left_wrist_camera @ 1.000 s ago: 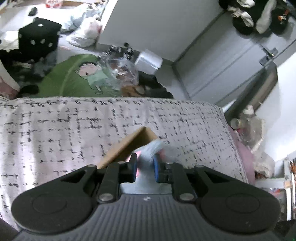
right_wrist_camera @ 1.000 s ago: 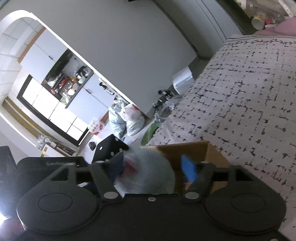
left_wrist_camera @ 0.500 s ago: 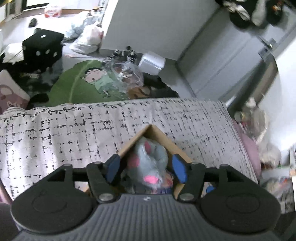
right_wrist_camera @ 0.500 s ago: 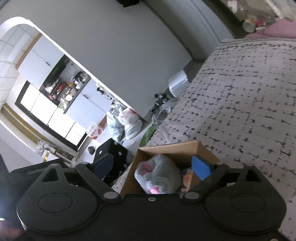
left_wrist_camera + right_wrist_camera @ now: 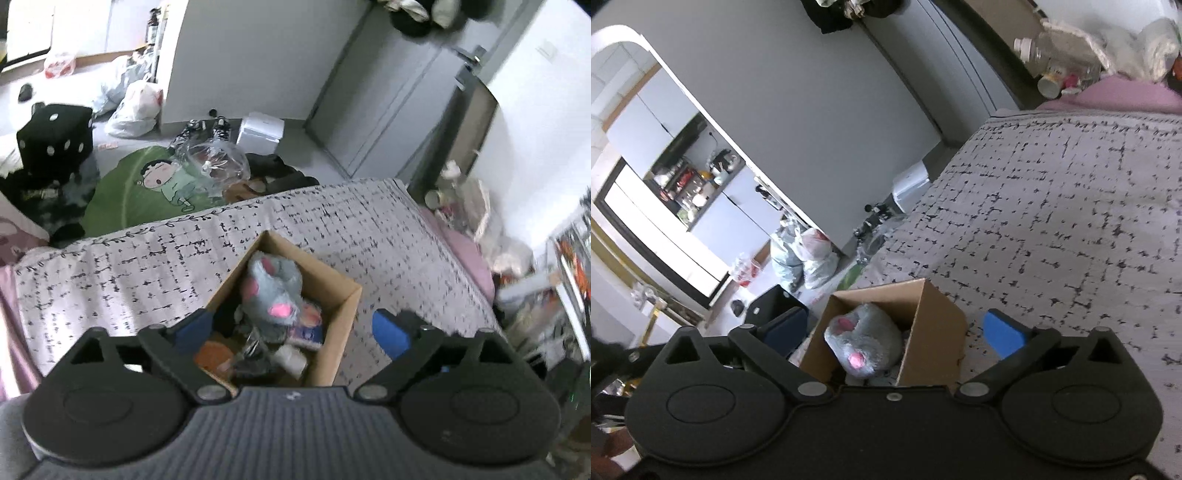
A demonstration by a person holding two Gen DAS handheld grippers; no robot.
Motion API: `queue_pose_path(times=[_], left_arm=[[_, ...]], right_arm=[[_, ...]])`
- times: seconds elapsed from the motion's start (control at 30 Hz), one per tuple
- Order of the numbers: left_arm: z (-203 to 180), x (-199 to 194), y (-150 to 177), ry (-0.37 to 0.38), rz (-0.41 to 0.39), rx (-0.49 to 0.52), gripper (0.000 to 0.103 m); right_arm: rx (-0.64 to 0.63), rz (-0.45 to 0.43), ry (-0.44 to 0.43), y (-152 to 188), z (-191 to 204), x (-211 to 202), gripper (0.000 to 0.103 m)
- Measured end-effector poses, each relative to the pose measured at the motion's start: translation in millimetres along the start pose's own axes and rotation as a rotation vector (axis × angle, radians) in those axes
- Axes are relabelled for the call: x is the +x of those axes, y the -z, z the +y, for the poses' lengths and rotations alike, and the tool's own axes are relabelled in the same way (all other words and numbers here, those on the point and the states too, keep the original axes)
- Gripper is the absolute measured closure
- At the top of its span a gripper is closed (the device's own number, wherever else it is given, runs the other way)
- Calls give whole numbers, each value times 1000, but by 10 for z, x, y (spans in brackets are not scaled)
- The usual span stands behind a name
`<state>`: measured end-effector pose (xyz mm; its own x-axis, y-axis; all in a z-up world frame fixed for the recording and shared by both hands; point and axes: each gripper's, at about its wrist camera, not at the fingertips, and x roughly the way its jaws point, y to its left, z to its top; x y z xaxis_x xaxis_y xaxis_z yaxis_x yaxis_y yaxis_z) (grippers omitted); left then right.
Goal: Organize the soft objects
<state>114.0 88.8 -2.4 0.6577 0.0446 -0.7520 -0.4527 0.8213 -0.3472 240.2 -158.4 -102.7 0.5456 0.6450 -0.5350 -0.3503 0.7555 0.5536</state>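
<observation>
A grey plush mouse point(image 5: 272, 288) with pink ears and nose lies on top of other items in an open cardboard box point(image 5: 343, 295) on the patterned bed cover. It also shows in the right wrist view point(image 5: 866, 343) inside the box point(image 5: 934, 332). My left gripper point(image 5: 291, 330) is open and empty above the box, its jaws wide on either side of it. My right gripper point(image 5: 894, 330) is open and empty, jaws spread wide on either side of the box.
The bed cover point(image 5: 129, 269) stretches around the box. On the floor beyond lie a green cartoon cushion point(image 5: 155, 184), a black dice cube point(image 5: 55, 134), plastic bags point(image 5: 133, 107) and a white box point(image 5: 260, 131). Bottles and clutter point(image 5: 1056, 70) stand beside the bed.
My left gripper let go of the plush mouse, which now lies in the box. Both grippers have opened wide and pulled back and up from the box.
</observation>
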Motion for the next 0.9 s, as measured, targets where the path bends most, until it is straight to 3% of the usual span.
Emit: queue_pose_path(times=[0.3, 0.5, 0.67, 0.9], left_arm=[[60, -392, 234, 18, -16, 63, 6], [84, -699, 396, 19, -30, 111, 1], [113, -972, 461, 16, -63, 134, 1], [143, -1272, 570, 7, -85, 150, 1]], right_arm=[[-84, -3, 92, 66, 230, -377, 0], [-155, 8, 208, 70, 448, -710, 0], [-213, -8, 217, 142, 681, -978, 0], [-198, -49, 294, 162, 914, -1313, 0]])
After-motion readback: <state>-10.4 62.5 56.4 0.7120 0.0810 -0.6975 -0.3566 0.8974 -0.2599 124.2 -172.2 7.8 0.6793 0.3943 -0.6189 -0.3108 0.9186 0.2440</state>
